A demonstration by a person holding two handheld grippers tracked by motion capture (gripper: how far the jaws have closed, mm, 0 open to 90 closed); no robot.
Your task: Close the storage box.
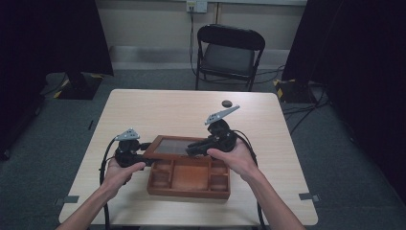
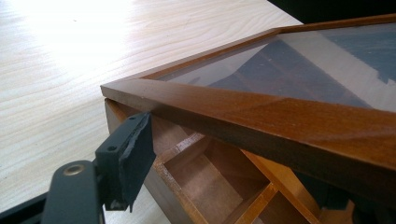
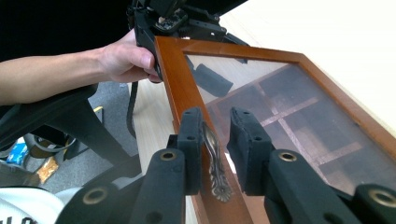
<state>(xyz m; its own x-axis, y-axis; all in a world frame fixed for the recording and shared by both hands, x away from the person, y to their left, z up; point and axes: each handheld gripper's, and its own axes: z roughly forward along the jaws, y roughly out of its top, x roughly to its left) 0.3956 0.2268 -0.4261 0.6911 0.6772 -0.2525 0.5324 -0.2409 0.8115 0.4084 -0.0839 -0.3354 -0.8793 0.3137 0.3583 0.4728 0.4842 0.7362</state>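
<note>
- Right gripper (image 3: pixel 212 135): jaws part open, astride the small metal handle (image 3: pixel 215 165) on the front rail of the lid (image 3: pixel 299 107). One pad lies against the handle, the other stands just clear of it. Not clamped.
- Left gripper (image 1: pixel 128 152): one pad (image 2: pixel 135 154) shows, set at the lid's left corner just under the rail, touching or nearly so. The opposite pad is hidden, so I cannot tell whether this gripper is clenched on the rail or merely propping it.
- Lid: wooden frame with a glass pane, half raised and tilted over the box, held between the two grippers. Judged stiff and moderately light. The pane is fragile and slick, so it is best held by the wood rail or the handle, never by the glass.
- Handle: small, ornate, metal. Judged slippery and thin, so it calls for a square, full pinch.
- Box (image 1: pixel 189 178): brown wood, divided into open compartments, sitting on the near middle of the table (image 1: pixel 158 108). Judged rigid, and liable to slide if the lid is pulled sideways.
- Small dark disc (image 1: pixel 226 102): lies on the far part of the table, well apart from the box.
- Folding chair (image 1: pixel 229 52): stands beyond the table.
</note>
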